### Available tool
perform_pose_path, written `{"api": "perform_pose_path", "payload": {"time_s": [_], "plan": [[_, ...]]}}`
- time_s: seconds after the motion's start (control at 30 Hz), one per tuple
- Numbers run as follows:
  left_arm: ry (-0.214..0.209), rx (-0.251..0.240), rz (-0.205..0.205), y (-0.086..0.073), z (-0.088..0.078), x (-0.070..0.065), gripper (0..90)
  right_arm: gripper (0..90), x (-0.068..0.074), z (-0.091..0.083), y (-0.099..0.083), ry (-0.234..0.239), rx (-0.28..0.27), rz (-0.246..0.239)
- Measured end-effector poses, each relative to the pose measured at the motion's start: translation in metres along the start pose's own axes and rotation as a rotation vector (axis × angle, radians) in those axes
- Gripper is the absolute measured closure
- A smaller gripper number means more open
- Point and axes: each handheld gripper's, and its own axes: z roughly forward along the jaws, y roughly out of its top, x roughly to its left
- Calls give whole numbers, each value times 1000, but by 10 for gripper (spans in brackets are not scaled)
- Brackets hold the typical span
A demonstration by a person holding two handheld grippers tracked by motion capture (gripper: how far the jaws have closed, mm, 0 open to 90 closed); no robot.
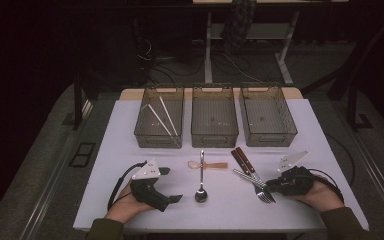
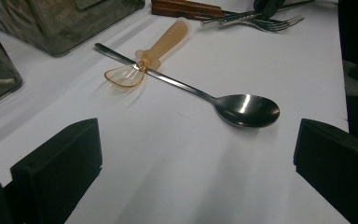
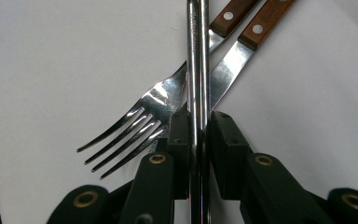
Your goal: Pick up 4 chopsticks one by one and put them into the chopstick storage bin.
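Observation:
My right gripper is at the right of the white table, shut on the slim handle of an all-metal utensil whose head is hidden. That handle lies across a wood-handled fork and a wood-handled knife. My left gripper rests open at the front left with nothing between its jaws. Just beyond it lies a steel spoon, with a small orange plastic spoon across its handle.
Three see-through bins stand in a row at the back: the left bin holds two white sticks; the middle bin and the right bin look bare. Dark floor and table legs lie beyond the table's far edge.

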Motion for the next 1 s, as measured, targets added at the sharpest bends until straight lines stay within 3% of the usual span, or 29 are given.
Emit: {"api": "perform_pose_path", "payload": {"time_s": [0.2,0.33,0.43,0.6,0.77,1.0], "plan": [[2,0,0,0,0,0,0,737,0,-1,-1,-5,-15,7],[1,-1,-1,0,0,0,0,694,-2,-8,-3,-1,-64,29],[1,-1,0,0,0,0,0,741,-1,-16,-4,-13,-89,31],[3,-3,-4,0,-1,0,0,814,5,-25,-10,-31,-84,30],[2,0,0,0,0,0,0,832,8,-28,-18,-55,-69,31],[2,1,0,0,0,0,0,839,4,-24,-19,-45,-63,37]]}}
